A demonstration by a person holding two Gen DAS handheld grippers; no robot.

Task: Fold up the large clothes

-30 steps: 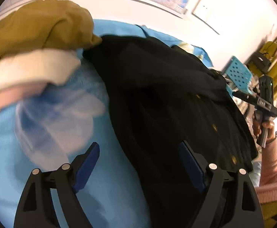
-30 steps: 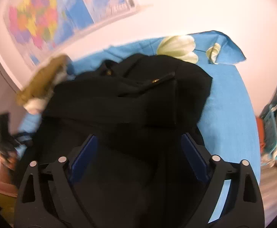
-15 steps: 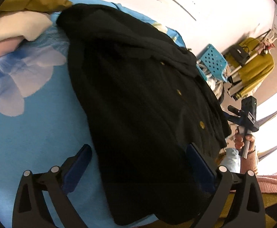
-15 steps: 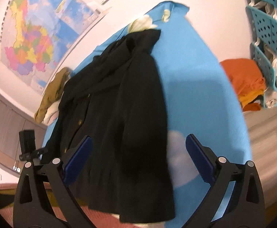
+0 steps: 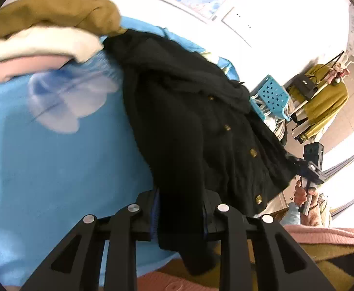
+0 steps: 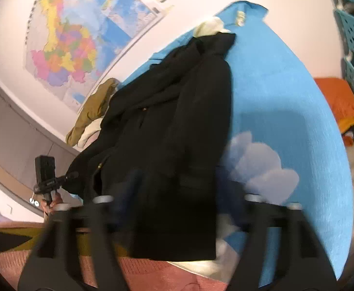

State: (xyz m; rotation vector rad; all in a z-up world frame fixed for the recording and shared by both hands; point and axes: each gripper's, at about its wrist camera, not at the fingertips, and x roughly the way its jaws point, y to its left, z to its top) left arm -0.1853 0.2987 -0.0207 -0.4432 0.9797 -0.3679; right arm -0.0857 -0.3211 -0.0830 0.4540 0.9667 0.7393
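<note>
One black coat (image 5: 189, 126) lies on the blue bed (image 5: 55, 165), left gripper (image 5: 180, 209) angled down, jaws closing on its hem, right gripper (image 6: 177, 208) blurry, jaws closing, probably not yet pinching it.

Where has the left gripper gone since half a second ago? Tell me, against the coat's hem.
Yes. The left gripper has moved in over the black coat: its jaws, then spread wide either side of the hem, are now closing on that hem's corner, with cloth between them.
</note>
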